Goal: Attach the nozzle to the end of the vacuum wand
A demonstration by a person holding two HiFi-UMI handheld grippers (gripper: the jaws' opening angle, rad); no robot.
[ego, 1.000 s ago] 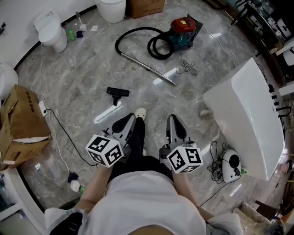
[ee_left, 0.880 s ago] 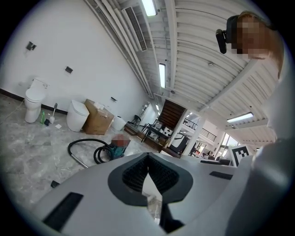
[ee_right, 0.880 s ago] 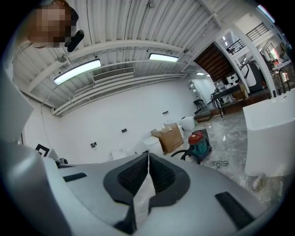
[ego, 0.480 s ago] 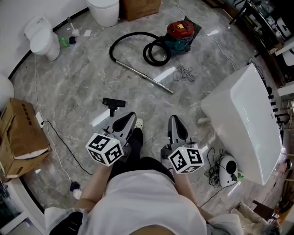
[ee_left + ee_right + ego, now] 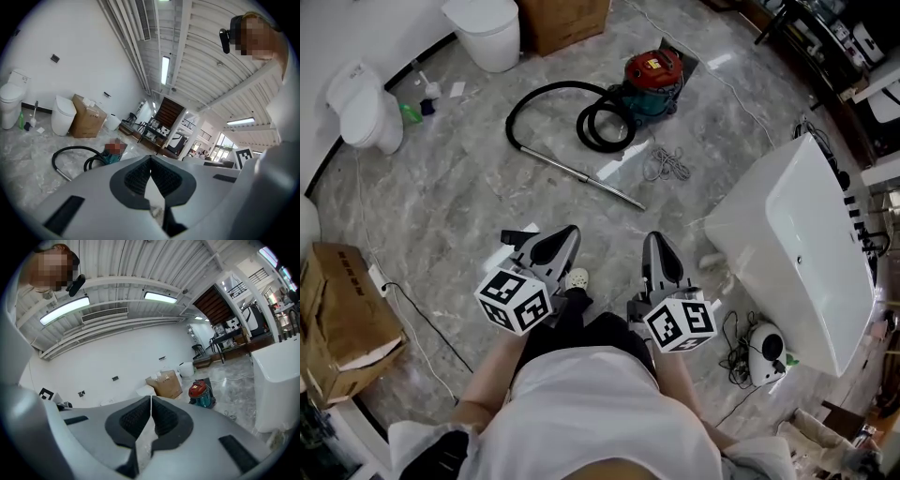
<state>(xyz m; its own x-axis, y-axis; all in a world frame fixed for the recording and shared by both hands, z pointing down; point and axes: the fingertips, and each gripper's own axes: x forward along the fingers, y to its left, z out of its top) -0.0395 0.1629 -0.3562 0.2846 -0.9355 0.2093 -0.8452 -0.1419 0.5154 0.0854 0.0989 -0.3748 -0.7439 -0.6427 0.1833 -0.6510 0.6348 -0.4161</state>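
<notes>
Walking forward closes the gap: the nozzle (image 5: pixel 515 237) now lies just beside the left gripper (image 5: pixel 566 236), with the wand (image 5: pixel 574 172) farther ahead. Left and right gripper (image 5: pixel 655 242) jaws stay pressed together, empty, so pickup likely comes next.

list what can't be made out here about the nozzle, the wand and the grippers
- nozzle: head view, mostly hidden behind the left gripper; it shows in neither gripper view.
- wand: head view, its free end is too small to show the fitting; left gripper view, that end is cut off by the gripper's own body.
</notes>
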